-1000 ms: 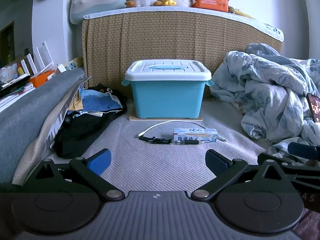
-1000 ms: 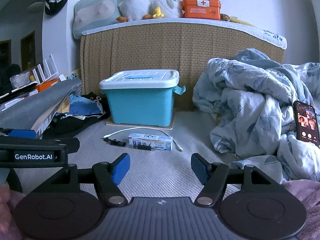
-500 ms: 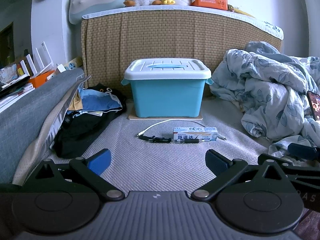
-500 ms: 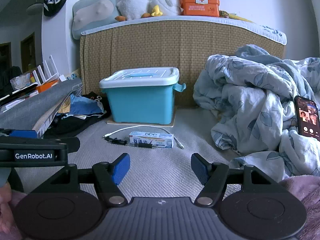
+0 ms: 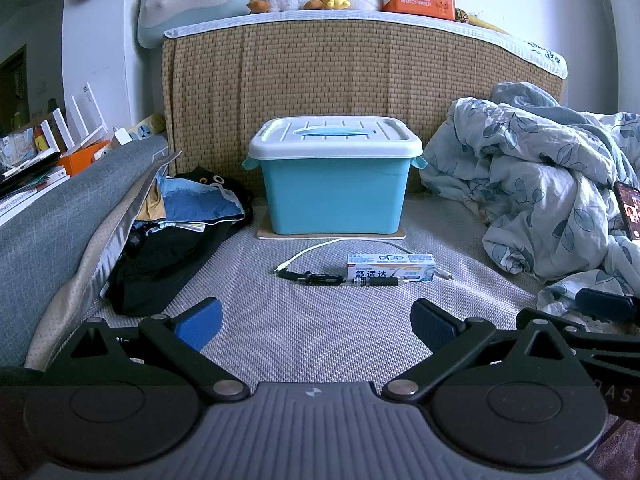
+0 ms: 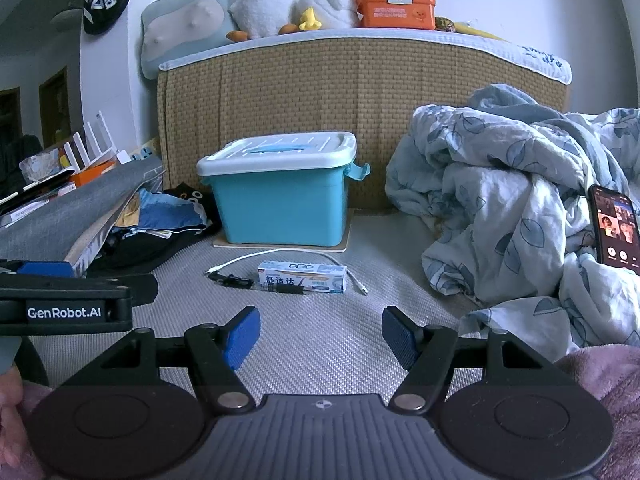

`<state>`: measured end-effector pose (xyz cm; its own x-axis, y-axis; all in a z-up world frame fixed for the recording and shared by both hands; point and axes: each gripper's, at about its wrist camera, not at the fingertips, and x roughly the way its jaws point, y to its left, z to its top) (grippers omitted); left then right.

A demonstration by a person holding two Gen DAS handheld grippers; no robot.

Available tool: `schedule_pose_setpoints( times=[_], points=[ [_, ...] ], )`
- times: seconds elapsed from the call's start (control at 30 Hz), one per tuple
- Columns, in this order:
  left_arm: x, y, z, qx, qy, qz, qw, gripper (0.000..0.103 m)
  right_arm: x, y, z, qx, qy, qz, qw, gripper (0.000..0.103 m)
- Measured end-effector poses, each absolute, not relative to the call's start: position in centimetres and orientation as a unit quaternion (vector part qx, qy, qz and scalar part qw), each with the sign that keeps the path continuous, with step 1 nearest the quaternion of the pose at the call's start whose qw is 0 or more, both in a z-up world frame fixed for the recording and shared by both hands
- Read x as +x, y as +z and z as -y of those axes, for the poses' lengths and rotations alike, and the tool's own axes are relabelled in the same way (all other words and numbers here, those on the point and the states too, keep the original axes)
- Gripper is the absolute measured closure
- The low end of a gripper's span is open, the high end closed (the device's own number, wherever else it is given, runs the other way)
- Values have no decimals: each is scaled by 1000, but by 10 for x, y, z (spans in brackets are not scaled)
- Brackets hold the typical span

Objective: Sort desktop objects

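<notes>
Your left gripper hovers low over the grey mat, fingers spread and empty. Your right gripper does the same, fingers spread, nothing between them. At 12 o'clock ahead lies the pen, touching the near side of the toothpaste box; the white cable curves behind both. Beyond, still at 12, stands the blue bin, lid on. The quilt is heaped at 2 o'clock, clothes at 10.

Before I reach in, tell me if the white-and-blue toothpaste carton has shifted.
No. The white-and-blue toothpaste carton keeps its place before the turquoise plastic bin; the whole view just slid up slightly.
</notes>
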<state>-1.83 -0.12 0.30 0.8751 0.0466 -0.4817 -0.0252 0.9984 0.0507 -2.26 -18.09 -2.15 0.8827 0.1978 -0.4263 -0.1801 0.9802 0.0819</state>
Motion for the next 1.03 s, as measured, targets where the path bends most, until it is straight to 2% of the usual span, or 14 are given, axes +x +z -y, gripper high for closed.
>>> schedule_pose_setpoints(
  times=[1.03],
  points=[
    [-16, 0, 4, 25, 16, -255, 966, 0, -20, -28, 185, 36, 99, -234, 966, 32]
  ],
)
